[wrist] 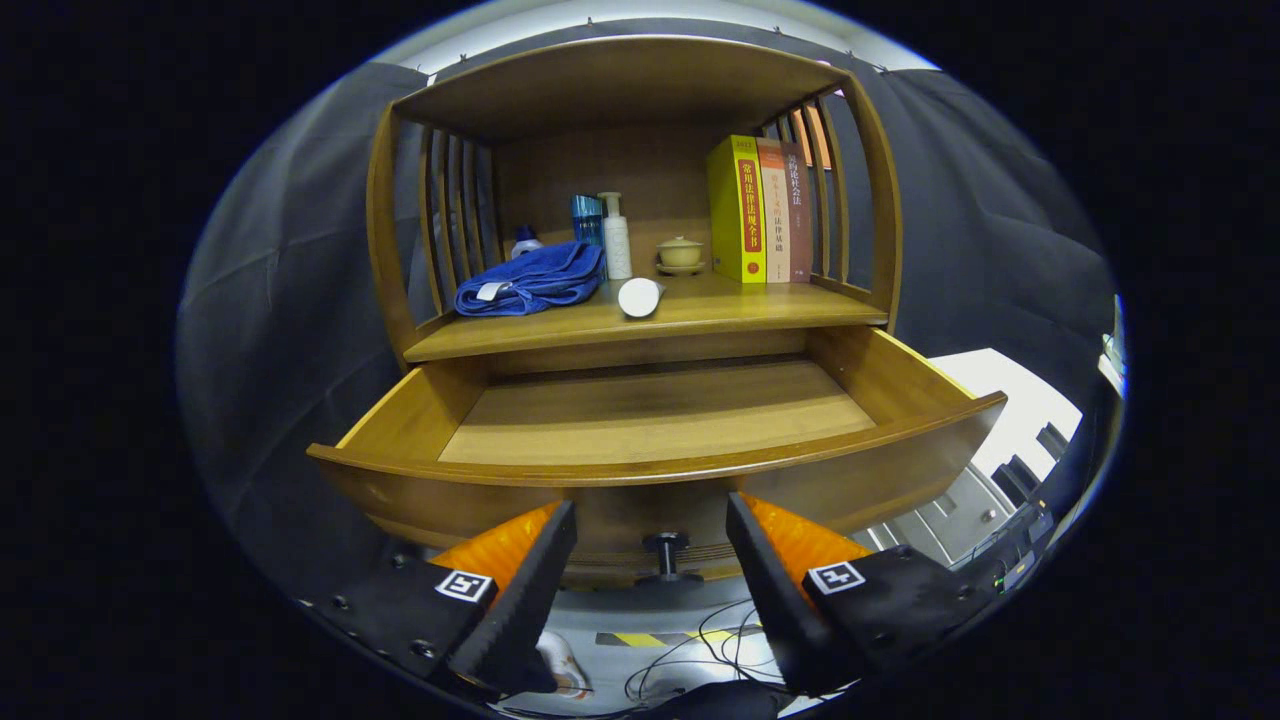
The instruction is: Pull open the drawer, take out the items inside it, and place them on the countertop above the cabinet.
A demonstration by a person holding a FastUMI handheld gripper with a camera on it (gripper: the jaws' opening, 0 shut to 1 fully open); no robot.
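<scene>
Claw (651, 520) with fingers spread wide apart, gripping nothing; the dark round drawer knob (667, 556) sits between them. The wooden cabinet drawer (655, 470) stands pulled out, its floor bare. On the wooden worktop (760, 308) above it: a folded blue towel (530, 281), a white tube lying on its side (640, 297), an upright white pump bottle (616, 238), a small lidded ceramic cup (680, 253), and upright books (760, 209), the nearest yellow.

The drawer (655, 420) stands pulled out under the countertop (660, 315), its knob (668, 552) between the tool's (651, 532) spread fingers.
</scene>
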